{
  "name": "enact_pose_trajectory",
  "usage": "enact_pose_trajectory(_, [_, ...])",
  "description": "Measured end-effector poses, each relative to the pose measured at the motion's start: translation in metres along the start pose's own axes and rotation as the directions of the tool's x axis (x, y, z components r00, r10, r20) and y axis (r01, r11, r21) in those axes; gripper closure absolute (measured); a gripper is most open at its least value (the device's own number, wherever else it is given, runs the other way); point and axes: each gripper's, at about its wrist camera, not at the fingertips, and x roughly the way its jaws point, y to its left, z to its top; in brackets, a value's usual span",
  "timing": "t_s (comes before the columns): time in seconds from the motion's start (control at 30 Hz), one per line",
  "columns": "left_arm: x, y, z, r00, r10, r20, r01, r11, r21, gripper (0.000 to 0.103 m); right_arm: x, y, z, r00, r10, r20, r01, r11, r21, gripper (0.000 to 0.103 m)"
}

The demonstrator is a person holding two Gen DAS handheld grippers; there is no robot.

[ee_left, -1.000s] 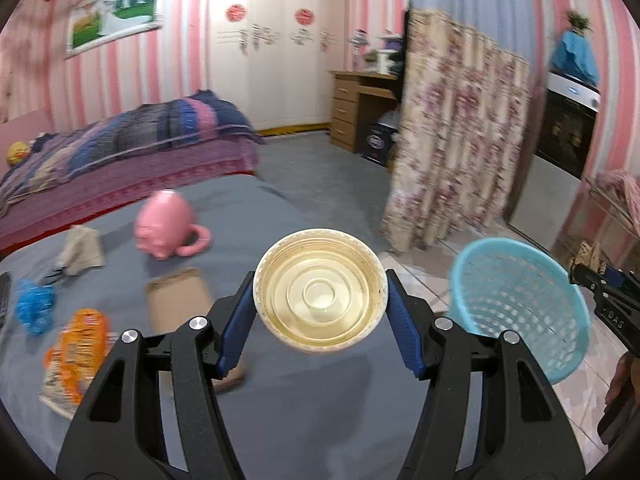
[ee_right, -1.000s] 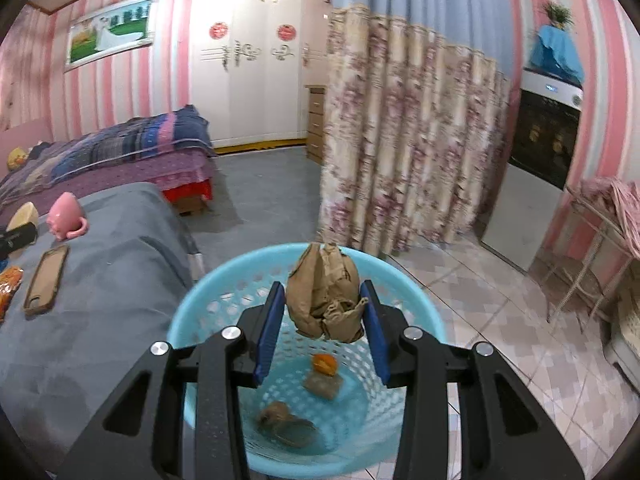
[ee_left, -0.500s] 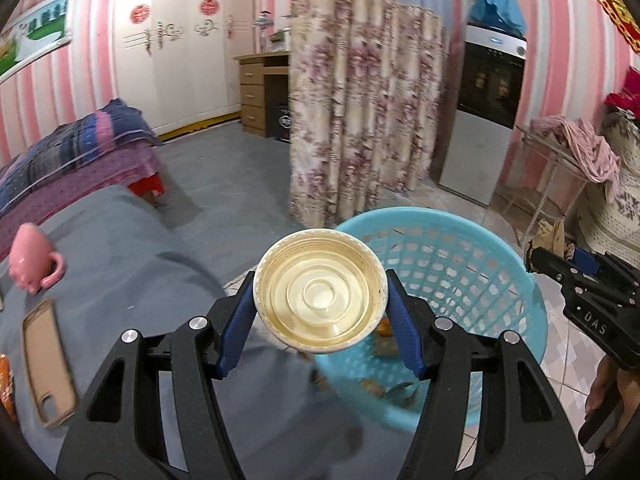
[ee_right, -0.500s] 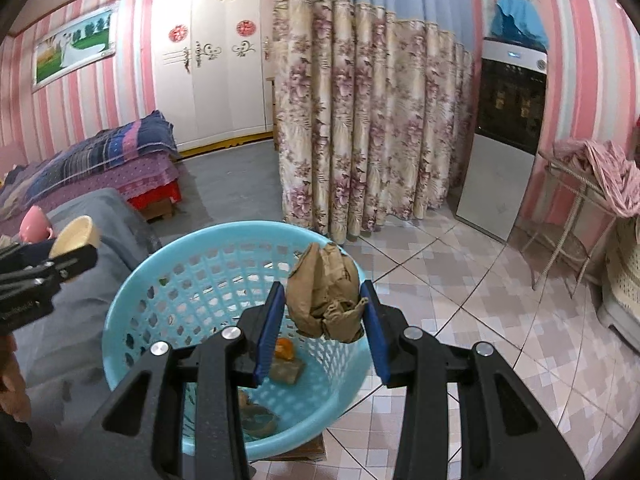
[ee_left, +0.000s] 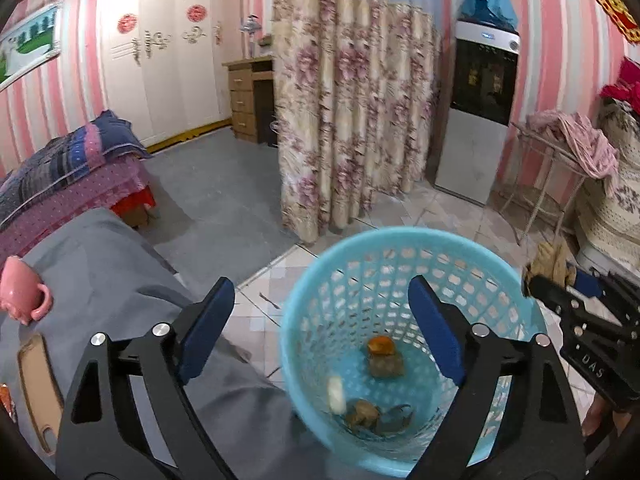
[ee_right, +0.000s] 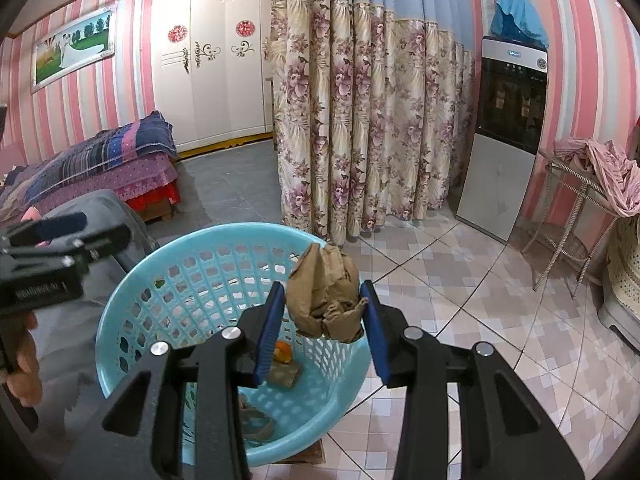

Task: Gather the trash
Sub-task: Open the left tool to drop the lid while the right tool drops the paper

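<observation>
A light-blue mesh basket (ee_left: 400, 236) (ee_right: 224, 232) stands on the tiled floor beside the bed. My left gripper (ee_left: 318, 292) hangs over it, its jaws opening wide with nothing between them. A pale cup (ee_left: 335, 394) shows blurred low inside the basket, beside an orange scrap (ee_left: 380, 346) and brown scraps (ee_left: 362, 414). My right gripper (ee_right: 322, 292) is shut on a crumpled brown paper wad (ee_right: 324, 300) above the basket's right rim. The left wrist view shows that gripper (ee_left: 560, 292) and the wad (ee_left: 552, 260) at the right edge.
A grey bed cover (ee_left: 100, 272) lies left of the basket, bearing a pink mug (ee_left: 22, 292) and a phone in a tan case (ee_left: 38, 388). Beyond the basket hang a floral curtain (ee_right: 360, 140), with a water dispenser (ee_right: 508, 140) and a wire rack (ee_right: 576, 208) with pink cloth.
My left gripper swung from the bed to over the basket, then its jaws spread and let go of the cup, which dropped in. My right gripper kept its hold on the paper wad.
</observation>
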Motion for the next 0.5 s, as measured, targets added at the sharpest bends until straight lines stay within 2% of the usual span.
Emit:
enact_pose_trajectory(0.2, [-0.018, 0.035, -0.008, 0.997, 0.076, 0.015, -0.075, 0.996, -0.048, 0.011, 0.007, 0.016, -0.005, 1.000, 0.012, -0.014, -0.012, 1.000, -0.017, 0.064])
enact_pose_trajectory(0.43, [-0.034, 0.067, -0.027, 0.991, 0.135, -0.006, -0.135, 0.988, -0.079, 0.010, 0.018, 0.044, -0.004, 1.000, 0.006, -0.012, -0.007, 0.999, -0.054, 0.063])
enact_pose_trajectory(0.47, [-0.036, 0.071, -0.028, 0.990, 0.142, -0.008, -0.143, 0.986, -0.081, 0.010, 0.019, 0.048, -0.005, 1.000, -0.006, -0.004, 0.005, 0.998, -0.057, 0.057])
enact_pose_trajectory(0.5, [-0.039, 0.076, -0.030, 0.989, 0.151, -0.009, -0.151, 0.985, -0.086, 0.010, 0.019, 0.049, -0.004, 1.000, -0.009, -0.001, 0.009, 0.998, -0.058, 0.044])
